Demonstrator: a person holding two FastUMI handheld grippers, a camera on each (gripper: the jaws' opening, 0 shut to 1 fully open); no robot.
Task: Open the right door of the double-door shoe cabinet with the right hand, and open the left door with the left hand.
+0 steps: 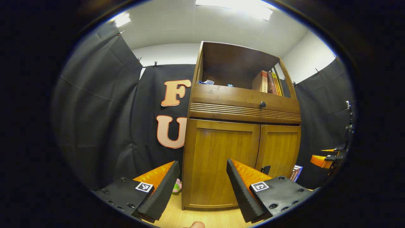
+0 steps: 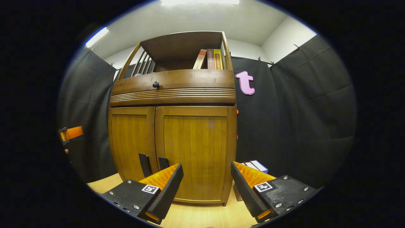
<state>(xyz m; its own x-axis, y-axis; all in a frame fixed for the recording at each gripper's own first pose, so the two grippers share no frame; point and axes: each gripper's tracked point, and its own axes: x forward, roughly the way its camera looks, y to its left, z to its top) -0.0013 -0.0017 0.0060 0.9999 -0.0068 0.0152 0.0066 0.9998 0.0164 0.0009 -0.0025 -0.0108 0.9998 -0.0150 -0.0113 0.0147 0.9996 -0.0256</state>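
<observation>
Brown wood everywhere in the left gripper view: shoe cabinet [image 1: 240, 126] dead ahead, left door [image 1: 221, 164] and right door [image 1: 278, 152] both shut, seam between them just right of centre. Left tool [image 1: 202, 186] spread wide, holding nothing, hanging short of the left door and aimed at its panel rather than at the dark handle [image 1: 265, 169] peeking out near the seam. Far off at the right edge, the right tool [image 1: 326, 156], well apart from the cabinet. Above the doors, a drawer with a round knob [image 1: 262, 104] and a shelf with books [image 1: 269, 83]. In the right gripper view, same cabinet, right door [image 2: 196, 152] square ahead, two dark handles [image 2: 154, 164] low beside the seam, right tool [image 2: 207, 186] also gaping and empty, set right of those handles. Likely trouble from here: sliding off such slim handles, catching both at once since so close together, or pulling the left handle first.
</observation>
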